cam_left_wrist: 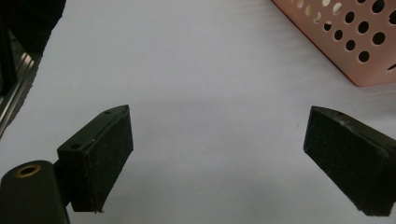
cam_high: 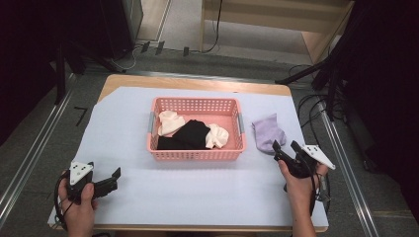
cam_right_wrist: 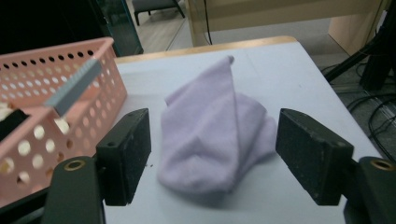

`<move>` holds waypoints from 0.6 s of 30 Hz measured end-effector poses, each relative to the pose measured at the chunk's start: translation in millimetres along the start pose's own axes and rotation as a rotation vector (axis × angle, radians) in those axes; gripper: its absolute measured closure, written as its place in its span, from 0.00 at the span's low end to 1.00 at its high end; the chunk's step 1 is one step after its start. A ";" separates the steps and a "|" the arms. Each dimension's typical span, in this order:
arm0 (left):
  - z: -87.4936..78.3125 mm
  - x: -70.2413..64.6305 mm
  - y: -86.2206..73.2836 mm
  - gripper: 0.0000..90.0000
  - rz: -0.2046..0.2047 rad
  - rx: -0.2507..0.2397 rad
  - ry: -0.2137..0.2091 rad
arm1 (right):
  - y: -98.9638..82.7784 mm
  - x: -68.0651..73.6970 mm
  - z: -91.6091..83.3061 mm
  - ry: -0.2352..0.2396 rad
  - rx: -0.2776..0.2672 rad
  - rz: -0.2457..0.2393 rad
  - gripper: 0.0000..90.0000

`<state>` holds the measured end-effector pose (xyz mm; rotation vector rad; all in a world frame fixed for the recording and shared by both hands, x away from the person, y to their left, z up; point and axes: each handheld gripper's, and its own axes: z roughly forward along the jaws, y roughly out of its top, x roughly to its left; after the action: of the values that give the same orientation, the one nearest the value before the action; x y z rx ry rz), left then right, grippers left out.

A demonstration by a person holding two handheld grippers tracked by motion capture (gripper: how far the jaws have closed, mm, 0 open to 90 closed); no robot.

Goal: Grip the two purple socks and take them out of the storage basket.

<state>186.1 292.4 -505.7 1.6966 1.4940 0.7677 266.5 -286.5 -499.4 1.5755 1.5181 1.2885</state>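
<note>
**Right gripper lined up on the lilac sock**

High view: a pink basket with perforated walls sits mid-table on a pale sheet. Inside lie cream socks and a black sock, bunched soft. The lilac sock lies on the sheet just right of the basket, probably the next thing to go in. The right gripper hangs just short of it, jaws spread. The left gripper waits well apart, near the table's front left.

Left gripper view: its jaws stand wide apart over bare sheet, holding nothing; the pads look matte and grainy. A basket corner shows at top right.

Right gripper view: the sock, a fuzzy crumpled fold rising to a ridge, lies between the parted jaws, untouched. The basket's grey handle is at left.
</note>
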 end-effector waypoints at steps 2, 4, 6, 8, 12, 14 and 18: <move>-0.3 -0.1 0.0 0.10 0.003 0.000 0.001 | -4.5 -6.4 -8.0 0.001 0.009 -0.009 0.27; -0.3 -0.4 -0.1 0.10 0.004 -0.002 0.003 | -8.1 -12.7 -15.6 -0.005 0.017 -0.011 0.27; -0.4 -0.5 -0.2 0.10 0.005 -0.004 0.003 | -11.0 -18.6 -23.6 -0.003 0.025 -0.024 0.25; -0.5 -0.7 -0.2 0.10 0.006 -0.005 0.004 | -12.8 -22.0 -30.3 0.000 0.024 -0.028 0.25; -1.0 -0.9 -0.4 0.10 0.009 -0.007 0.003 | -18.0 -30.4 -43.7 0.011 0.027 -0.048 0.22; -1.1 -1.0 -0.5 0.10 0.010 -0.010 0.003 | -21.9 -34.8 -49.1 0.023 0.045 -0.053 0.20; -1.4 -1.5 -0.8 0.10 0.015 -0.016 0.006 | -32.2 -42.4 -58.8 0.034 0.070 -0.071 0.20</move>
<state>184.2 291.1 -505.5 1.6970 1.4766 0.7911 205.5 -333.7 -517.7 1.5351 1.6415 1.2408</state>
